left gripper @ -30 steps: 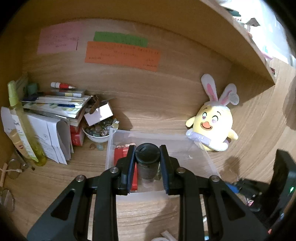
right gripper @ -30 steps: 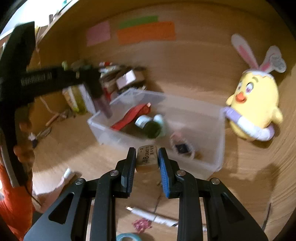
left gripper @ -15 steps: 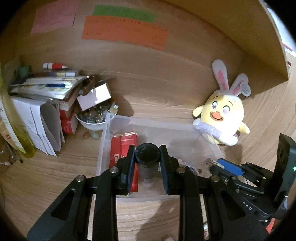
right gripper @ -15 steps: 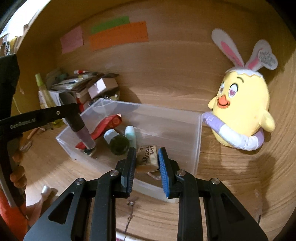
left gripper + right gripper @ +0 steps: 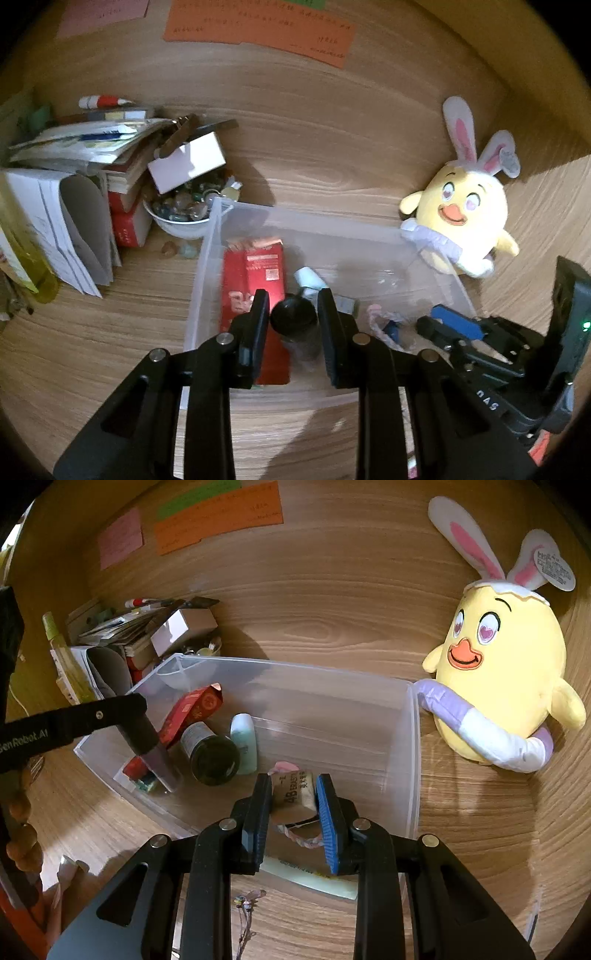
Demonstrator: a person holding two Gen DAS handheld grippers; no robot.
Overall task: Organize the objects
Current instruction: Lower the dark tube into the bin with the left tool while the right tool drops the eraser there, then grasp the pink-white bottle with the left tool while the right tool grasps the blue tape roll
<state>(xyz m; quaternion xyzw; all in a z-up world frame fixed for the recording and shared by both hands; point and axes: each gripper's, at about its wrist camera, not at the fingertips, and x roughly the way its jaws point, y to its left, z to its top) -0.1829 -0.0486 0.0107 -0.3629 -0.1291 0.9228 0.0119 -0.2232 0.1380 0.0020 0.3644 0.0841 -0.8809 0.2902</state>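
Left claw [image 5: 294, 320] pinches a small dark-capped vial [image 5: 295, 325] low inside the clear bin [image 5: 413, 760], over the red packet [image 5: 255, 284]. Right claw [image 5: 293, 805] grips a 4B eraser [image 5: 293, 794] inside the bin's near wall, apparently just above the floor. A dark jar [image 5: 212, 755] lies at ten o'clock from it, the yellow plush chick [image 5: 498, 672] at two o'clock on the desk [image 5: 332, 609].
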